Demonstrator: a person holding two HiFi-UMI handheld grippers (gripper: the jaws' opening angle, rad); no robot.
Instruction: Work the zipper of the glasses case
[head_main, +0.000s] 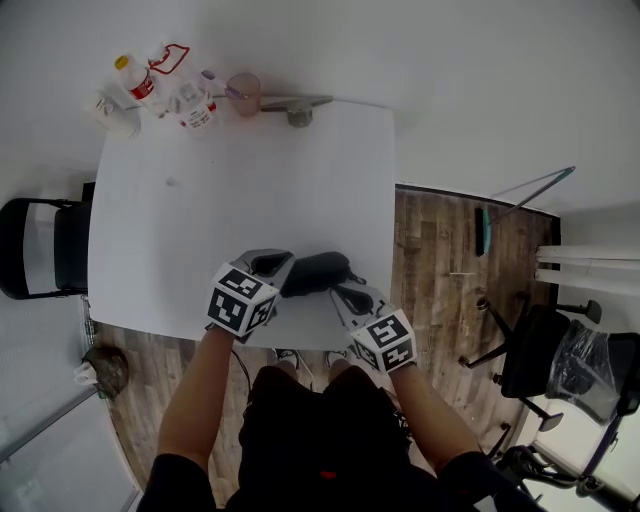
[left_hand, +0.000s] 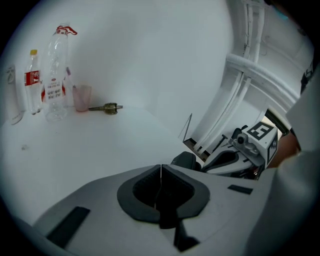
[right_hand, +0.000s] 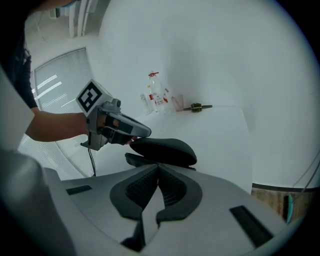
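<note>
Overhead, the black glasses case (head_main: 318, 272) lies at the near edge of the white tabletop (head_main: 200, 220), flanked by the left gripper (head_main: 288, 270) and right gripper (head_main: 342, 292); wood floor (head_main: 440, 260) lies beyond. Left gripper view: jaws pressed together, empty. Right gripper view: jaws together at the partly open case's rim, presumably after its zipper, too small to see.

The glasses case (head_main: 318, 272) lies at the table's (head_main: 240, 190) 6 o'clock edge. Bottles (head_main: 160, 85) and a cup (head_main: 243, 93) stand at 11 o'clock.

White table (head_main: 250, 180) on a wood-plank floor (head_main: 440, 250) by a white wall (head_main: 450, 60), a black chair (head_main: 40, 248) left, an office chair (head_main: 545, 350) right
</note>
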